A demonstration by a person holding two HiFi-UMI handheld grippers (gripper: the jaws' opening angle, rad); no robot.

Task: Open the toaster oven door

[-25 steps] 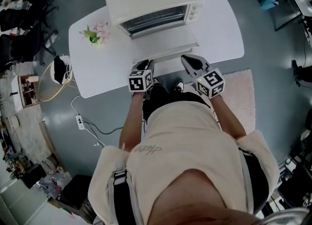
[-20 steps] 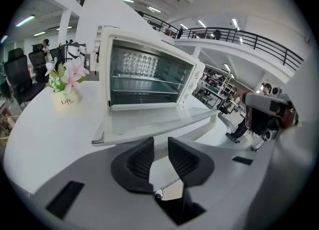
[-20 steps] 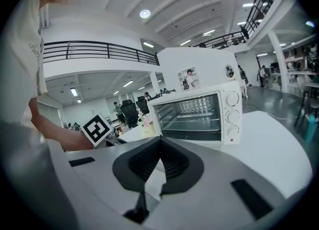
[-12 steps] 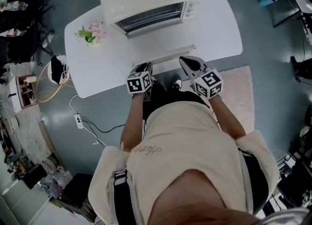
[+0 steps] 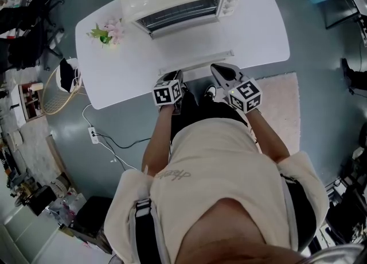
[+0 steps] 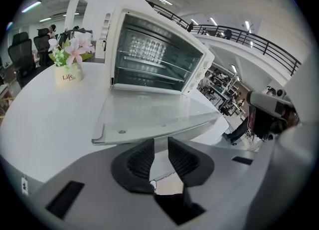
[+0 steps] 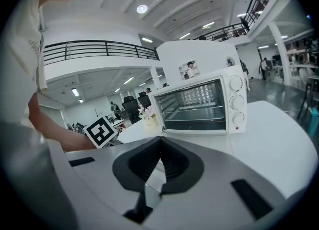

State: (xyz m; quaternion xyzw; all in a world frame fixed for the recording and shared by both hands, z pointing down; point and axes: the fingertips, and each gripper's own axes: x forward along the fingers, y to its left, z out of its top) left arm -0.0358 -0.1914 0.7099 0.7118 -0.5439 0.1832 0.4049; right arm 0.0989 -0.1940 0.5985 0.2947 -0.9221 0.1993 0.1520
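The person wears a cream short-sleeved top [image 5: 229, 160] with loose, wide sleeves [image 5: 127, 197]. Faint grey lettering [image 5: 172, 174] runs across the chest near the middle of the head view. Dark straps [image 5: 141, 223] with a pale buckle run down the lower left of that view. Black trousers [image 5: 192, 113] show just above the top's hem. The left gripper [image 6: 159, 144] and the right gripper [image 7: 160, 141] have smooth pale grey shells with slot-shaped black recesses low in each gripper view. Their black pads [image 6: 141, 159] are ribbed with fine ridges. Each gripper carries a white cube printed with black square markers: the left cube [image 5: 167, 92] and the right cube [image 5: 245, 95].
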